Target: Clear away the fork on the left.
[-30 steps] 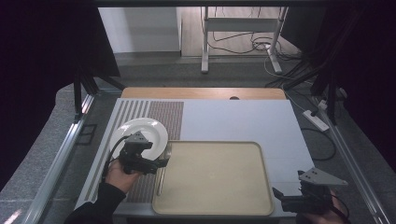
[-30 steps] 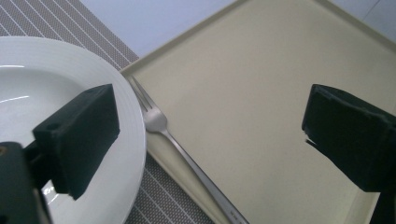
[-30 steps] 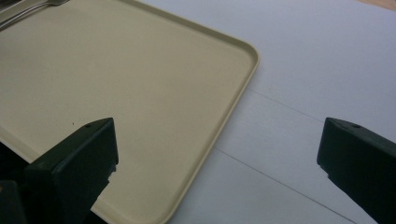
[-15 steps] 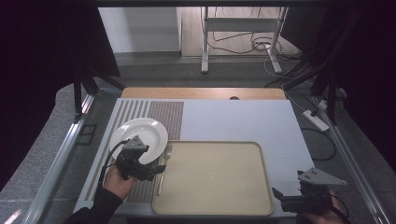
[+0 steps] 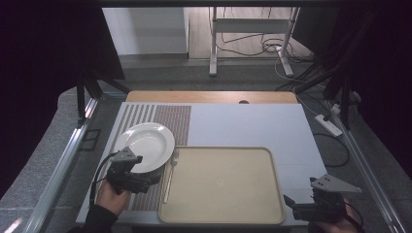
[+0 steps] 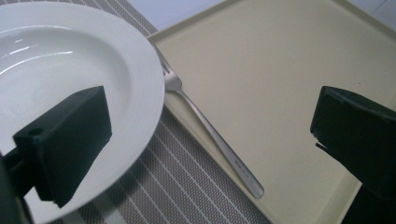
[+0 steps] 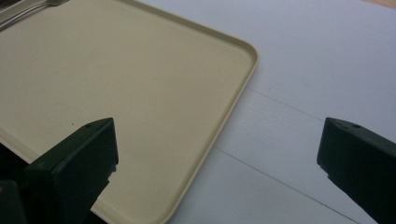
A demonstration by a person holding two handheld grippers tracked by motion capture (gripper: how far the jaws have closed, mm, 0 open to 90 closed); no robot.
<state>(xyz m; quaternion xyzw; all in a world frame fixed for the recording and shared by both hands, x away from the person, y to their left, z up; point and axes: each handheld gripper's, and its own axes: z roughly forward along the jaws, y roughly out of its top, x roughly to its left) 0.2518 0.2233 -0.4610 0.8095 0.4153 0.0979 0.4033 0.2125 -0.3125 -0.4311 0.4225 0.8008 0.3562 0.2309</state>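
Note:
A white plate (image 5: 145,143) sits on a striped placemat (image 5: 165,119) at the left. A steel fork (image 5: 169,174) lies beside it, its handle along the left rim of the beige tray (image 5: 221,187). My left gripper (image 5: 154,178) hovers at the plate's near edge, pointing right. Its jaws have just been opening and stand wide, pressing on nothing. In the left gripper view the fork (image 6: 210,135) lies on the mat and tray rim between and beyond the jaws of the left gripper (image 6: 210,112), with the plate (image 6: 70,60) on the left. My right gripper (image 5: 287,200) is open by the tray's near right corner.
The tray (image 7: 116,79) holds nothing and spans the front middle of the white table (image 5: 252,124). A wooden strip (image 5: 209,96) runs along the table's far edge. Metal frame rails (image 5: 63,165) border both sides, and cables lie on the floor beyond.
My left gripper has drawn back to the left and toward the near edge, away from the tray. The fork lies where it was. The right gripper has not moved.

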